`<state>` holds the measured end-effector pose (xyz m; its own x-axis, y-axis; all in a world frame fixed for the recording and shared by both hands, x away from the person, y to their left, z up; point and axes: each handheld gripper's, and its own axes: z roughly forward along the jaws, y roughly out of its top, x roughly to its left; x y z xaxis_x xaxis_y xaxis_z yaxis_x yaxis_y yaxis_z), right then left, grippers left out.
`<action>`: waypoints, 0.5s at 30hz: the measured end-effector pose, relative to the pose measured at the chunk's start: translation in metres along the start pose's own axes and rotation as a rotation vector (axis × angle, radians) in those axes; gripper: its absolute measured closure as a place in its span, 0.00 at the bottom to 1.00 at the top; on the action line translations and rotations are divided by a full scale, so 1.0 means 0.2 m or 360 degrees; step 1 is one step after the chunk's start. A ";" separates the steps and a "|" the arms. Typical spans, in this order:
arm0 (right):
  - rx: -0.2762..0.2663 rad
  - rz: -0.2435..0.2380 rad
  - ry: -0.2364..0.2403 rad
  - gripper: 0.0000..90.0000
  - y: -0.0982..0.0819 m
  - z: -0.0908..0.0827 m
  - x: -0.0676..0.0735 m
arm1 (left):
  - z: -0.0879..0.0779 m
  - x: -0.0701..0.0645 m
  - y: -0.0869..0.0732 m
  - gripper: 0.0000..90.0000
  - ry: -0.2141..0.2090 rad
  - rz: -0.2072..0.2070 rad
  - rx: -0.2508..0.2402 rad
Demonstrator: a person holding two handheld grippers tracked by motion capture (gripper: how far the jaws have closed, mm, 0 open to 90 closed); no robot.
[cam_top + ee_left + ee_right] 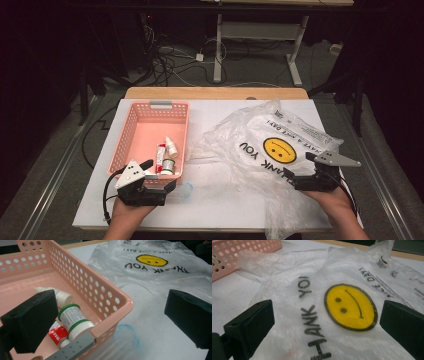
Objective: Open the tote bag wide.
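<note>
A pink perforated basket (150,107) stands on the left of the table. In it lie a white bottle with a green cap (75,321), a small white dropper bottle (61,296) and a red and white tube (58,335). My left gripper (159,175) is open at the basket's near right corner (117,302), one jaw over the inside, the other over the table. A clear plastic bag (270,145) with a yellow smiley (350,306) and "THANK YOU" lies spread on the right. My right gripper (304,171) hovers open just above the bag, nothing between its jaws (322,322).
A faint bluish see-through round thing (184,190) lies on the white table cover (210,210) just right of the basket's near corner. A grey handle (160,104) caps the basket's far end. Beyond the table are cables and a desk frame (260,30) on the floor.
</note>
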<state>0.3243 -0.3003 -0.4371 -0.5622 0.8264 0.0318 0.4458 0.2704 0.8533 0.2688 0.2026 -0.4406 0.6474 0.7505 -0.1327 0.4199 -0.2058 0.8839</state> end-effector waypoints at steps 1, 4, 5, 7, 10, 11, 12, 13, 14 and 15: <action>-0.0003 0.0003 0.0000 0.00 0.01 0.01 0.01 | 0.00 0.00 0.00 0.00 0.0000 0.0000 0.0000; -0.0005 -0.0002 0.0029 0.00 0.03 0.07 0.03 | 0.00 0.00 0.00 0.00 -0.0008 0.0005 -0.0001; -0.0003 -0.0006 0.0034 0.00 0.04 0.09 0.04 | 0.00 -0.01 0.00 0.00 -0.0008 0.0007 -0.0003; 0.0020 -0.0002 0.0055 0.01 0.06 0.13 0.06 | 0.00 0.00 -0.01 0.00 -0.0009 0.0001 -0.0004; 0.0052 -0.0005 0.0095 0.02 0.09 0.18 0.10 | 0.00 0.00 0.00 0.00 -0.0004 -0.0011 -0.0013; 0.0056 -0.0020 0.0106 0.02 0.10 0.19 0.11 | 0.00 0.00 0.00 0.00 -0.0001 -0.0010 -0.0018; 0.0055 -0.0030 0.0117 0.02 0.11 0.20 0.13 | 0.00 0.00 0.00 0.00 -0.0001 -0.0010 -0.0018; 0.0054 -0.0048 0.0128 0.03 0.12 0.21 0.14 | 0.00 0.00 0.00 0.00 0.0000 -0.0006 -0.0023; 0.0055 -0.0052 0.0139 0.03 0.13 0.22 0.16 | 0.00 0.00 0.00 0.00 0.0002 -0.0005 -0.0025; 0.0052 -0.0056 0.0149 0.04 0.13 0.23 0.17 | 0.00 0.00 0.00 0.00 0.0003 -0.0008 -0.0029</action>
<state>0.3492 -0.2421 -0.4374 -0.6397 0.7669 0.0520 0.4462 0.3154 0.8375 0.2683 0.2023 -0.4409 0.6439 0.7529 -0.1361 0.4114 -0.1907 0.8913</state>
